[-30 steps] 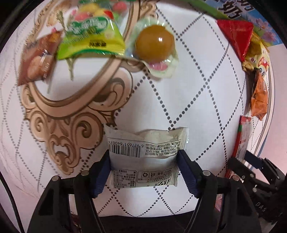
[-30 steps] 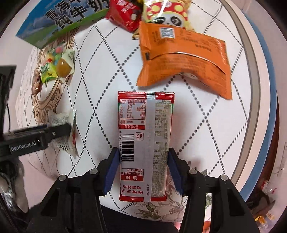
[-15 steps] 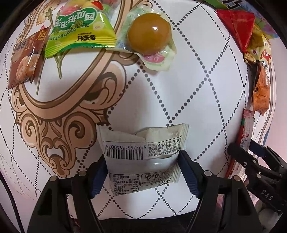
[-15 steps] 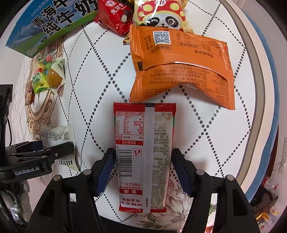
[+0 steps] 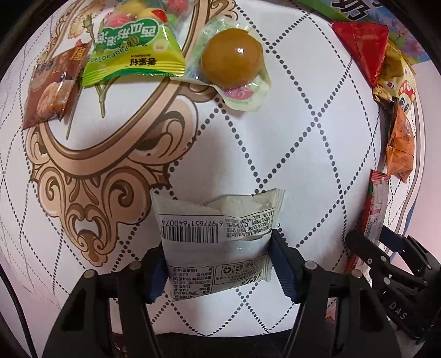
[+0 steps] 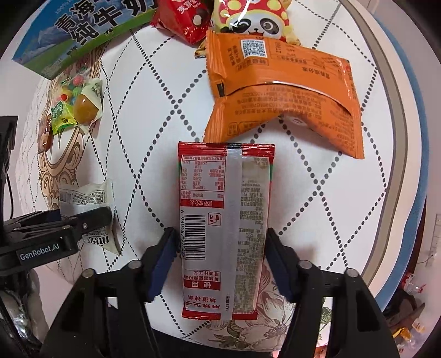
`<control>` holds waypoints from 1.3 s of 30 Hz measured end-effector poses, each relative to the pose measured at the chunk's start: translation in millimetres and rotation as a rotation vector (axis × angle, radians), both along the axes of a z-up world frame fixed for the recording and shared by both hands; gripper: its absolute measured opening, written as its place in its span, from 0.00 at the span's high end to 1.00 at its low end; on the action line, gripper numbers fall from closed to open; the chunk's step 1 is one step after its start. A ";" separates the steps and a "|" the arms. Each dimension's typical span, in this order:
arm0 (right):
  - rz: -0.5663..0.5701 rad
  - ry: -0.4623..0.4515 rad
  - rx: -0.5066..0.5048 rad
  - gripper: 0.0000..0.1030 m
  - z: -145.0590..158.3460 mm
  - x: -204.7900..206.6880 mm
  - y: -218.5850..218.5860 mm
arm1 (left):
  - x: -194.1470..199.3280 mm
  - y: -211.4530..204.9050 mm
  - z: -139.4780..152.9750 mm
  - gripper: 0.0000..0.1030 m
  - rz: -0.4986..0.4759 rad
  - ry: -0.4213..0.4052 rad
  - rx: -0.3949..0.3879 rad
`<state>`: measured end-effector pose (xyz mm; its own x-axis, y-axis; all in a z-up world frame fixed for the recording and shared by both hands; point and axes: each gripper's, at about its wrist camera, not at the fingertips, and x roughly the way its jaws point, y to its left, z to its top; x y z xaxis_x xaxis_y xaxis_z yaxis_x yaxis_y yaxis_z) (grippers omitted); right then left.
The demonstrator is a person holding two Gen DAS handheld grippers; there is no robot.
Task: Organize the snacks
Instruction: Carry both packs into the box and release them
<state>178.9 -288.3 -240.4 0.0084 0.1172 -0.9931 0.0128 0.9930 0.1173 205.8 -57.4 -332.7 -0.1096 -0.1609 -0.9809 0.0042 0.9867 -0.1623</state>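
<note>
The left gripper [image 5: 217,261] is pointing down at the table, its blue pads having just been closing and now pressing both side edges of a white snack packet [image 5: 217,228], barcode side up, on the patterned tablecloth [image 5: 303,137]. The right gripper [image 6: 219,261] is likewise straddling a long red-and-silver packet [image 6: 224,220] lying flat with its back seam up; its jaws have just been closing, the right pad is touching the packet's edge, and whether the left pad is touching cannot be told. Just beyond that packet an orange packet [image 6: 284,96] is lying, with a panda-print bag [image 6: 248,22] and a red packet [image 6: 182,19] behind it. Farther left, a green candy packet [image 5: 132,55], a round amber sweet [image 5: 231,60] and a brown packet [image 5: 49,91] are sitting grouped together near a blue milk carton [image 6: 74,33].
</note>
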 end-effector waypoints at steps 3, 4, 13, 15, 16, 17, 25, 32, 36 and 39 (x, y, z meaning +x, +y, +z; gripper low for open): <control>-0.003 -0.015 0.006 0.49 10.1 -8.9 -8.3 | -1.4 -2.9 9.4 0.39 -0.001 -0.013 -0.004; -0.007 -0.023 0.012 0.49 13.2 -10.5 -8.8 | -0.7 -2.8 12.6 0.39 -0.003 -0.018 -0.010; 0.010 -0.100 0.099 0.52 69.3 -17.5 -6.0 | 4.3 -5.8 73.1 0.39 -0.003 -0.103 -0.094; 0.015 -0.130 0.131 0.52 89.5 -13.9 -7.6 | 9.3 -6.1 92.9 0.39 0.006 -0.144 -0.117; 0.012 -0.145 0.143 0.52 98.7 -8.7 -8.1 | 12.5 -5.7 103.3 0.39 0.008 -0.161 -0.129; 0.011 -0.166 0.158 0.52 111.1 -3.1 -9.5 | 16.5 -5.0 115.4 0.39 0.009 -0.181 -0.142; -0.002 -0.368 0.213 0.52 210.7 61.7 -18.3 | 92.1 0.2 209.1 0.39 -0.007 -0.329 -0.232; -0.018 -0.480 0.148 0.52 246.2 153.0 -22.3 | 199.8 0.7 228.4 0.39 -0.015 -0.378 -0.158; -0.041 -0.439 0.119 0.52 228.1 202.9 -28.2 | 248.7 -3.2 187.7 0.39 -0.018 -0.261 -0.144; -0.038 -0.383 0.099 0.52 208.2 229.0 -27.3 | 266.8 0.2 143.9 0.39 0.023 -0.162 -0.144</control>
